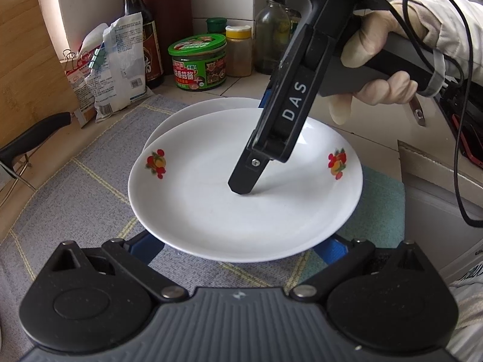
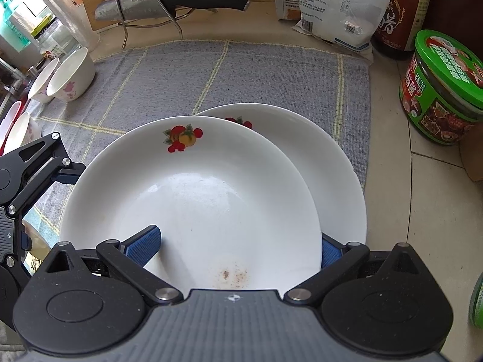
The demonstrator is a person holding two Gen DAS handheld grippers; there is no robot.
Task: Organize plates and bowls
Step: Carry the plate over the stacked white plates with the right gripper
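Top plate (image 2: 193, 199) overlaps lower plate (image 2: 317, 163) on grey mat (image 2: 241, 69), offset toward 7 o'clock, not squared — stacking looks part done, alignment left.

Right gripper (image 2: 238, 244): jaws apart, one blue pad (image 2: 143, 246) inside top plate at 7 o'clock, other beyond its rim at 4 o'clock; straddles rim, no clamp visible.

Left gripper (image 1: 238, 249): jaws apart, blue fingers under near rim of top plate.

Bowls (image 2: 65, 75) at 10 o'clock, unstacked, seem empty. Plates empty bar brown specks (image 2: 231, 274) at 6 o'clock.
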